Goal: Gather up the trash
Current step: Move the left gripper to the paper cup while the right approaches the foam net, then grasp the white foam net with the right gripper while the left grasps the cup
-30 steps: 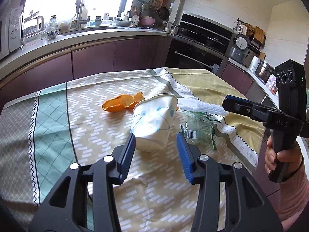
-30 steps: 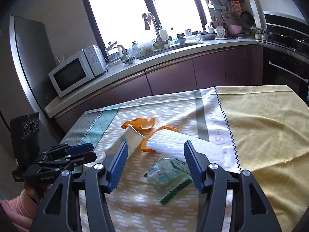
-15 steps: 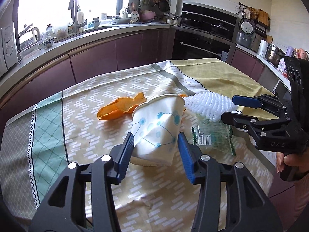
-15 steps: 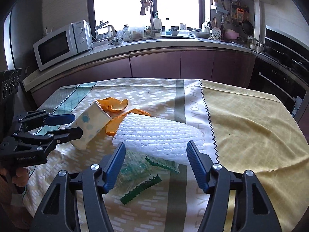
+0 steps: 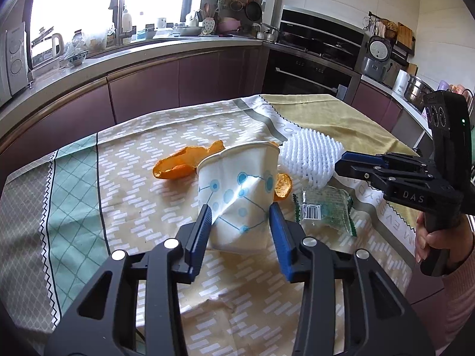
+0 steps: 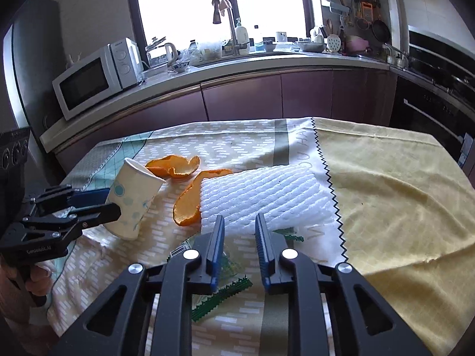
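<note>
A white paper cup with blue dots is creased between the pads of my left gripper, whose jaws are closing on it. In the right wrist view the cup hangs tilted off the cloth in that gripper. My right gripper is closing at the near edge of a white foam net; the foam shows between its tips but does not look squeezed. From the left the right gripper meets the foam net at its end. Orange peel lies behind the cup.
A second peel curls against the foam's left side. A clear green-edged plastic wrapper lies under my right gripper. The patterned tablecloth covers the table. Counter, microwave and sink stand behind it.
My left gripper has tightened on the cup, which now tilts more upright and creased. The right gripper has dropped toward the foam net and its jaws have narrowed a lot.
</note>
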Demonstrator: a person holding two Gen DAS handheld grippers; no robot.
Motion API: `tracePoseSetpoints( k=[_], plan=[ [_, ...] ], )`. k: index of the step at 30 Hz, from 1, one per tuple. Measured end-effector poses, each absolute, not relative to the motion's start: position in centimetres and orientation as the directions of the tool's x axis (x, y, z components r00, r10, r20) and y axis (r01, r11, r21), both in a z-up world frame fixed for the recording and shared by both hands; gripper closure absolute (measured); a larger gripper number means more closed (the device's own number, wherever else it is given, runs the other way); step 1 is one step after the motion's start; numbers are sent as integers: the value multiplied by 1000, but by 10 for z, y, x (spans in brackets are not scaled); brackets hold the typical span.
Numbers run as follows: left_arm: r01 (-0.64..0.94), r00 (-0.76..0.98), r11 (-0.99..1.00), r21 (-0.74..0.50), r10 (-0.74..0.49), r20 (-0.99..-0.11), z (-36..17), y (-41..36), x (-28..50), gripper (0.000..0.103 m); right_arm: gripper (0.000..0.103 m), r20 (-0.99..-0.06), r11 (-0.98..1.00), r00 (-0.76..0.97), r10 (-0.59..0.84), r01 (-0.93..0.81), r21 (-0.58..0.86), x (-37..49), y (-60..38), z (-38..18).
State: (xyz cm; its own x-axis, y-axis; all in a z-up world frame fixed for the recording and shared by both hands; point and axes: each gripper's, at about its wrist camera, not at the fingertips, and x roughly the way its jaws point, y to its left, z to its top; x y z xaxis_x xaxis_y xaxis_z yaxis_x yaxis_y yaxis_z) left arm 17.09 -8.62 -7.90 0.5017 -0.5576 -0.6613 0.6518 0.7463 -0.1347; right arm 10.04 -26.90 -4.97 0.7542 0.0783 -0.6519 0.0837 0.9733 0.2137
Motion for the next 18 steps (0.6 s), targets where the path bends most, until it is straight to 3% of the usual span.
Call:
tracePoseSetpoints(
  k=[1,6,14,15,18],
  plan=[
    [650,501,747,-140,-560,-660,-79,-84,171,64,60,-643,960,760,100,97,264,98,-276,-50],
    [646,492,745,-166,-573,-656,-78,-80,170,65,48,-626,864,755,195,170,474,97,-311,-68],
    [640,484,745,-189,-582,-654,-77,-75,169,67,48,-551,718,775,310,189,670,114,-331,-92],
    [639,483,745,-192,-583,-653,-77,-74,169,67,48,-543,702,776,319,191,686,115,-332,-95],
    [636,480,744,-203,-588,-651,-77,-71,168,68,72,-521,678,784,337,182,713,117,-331,-99]
  ],
)
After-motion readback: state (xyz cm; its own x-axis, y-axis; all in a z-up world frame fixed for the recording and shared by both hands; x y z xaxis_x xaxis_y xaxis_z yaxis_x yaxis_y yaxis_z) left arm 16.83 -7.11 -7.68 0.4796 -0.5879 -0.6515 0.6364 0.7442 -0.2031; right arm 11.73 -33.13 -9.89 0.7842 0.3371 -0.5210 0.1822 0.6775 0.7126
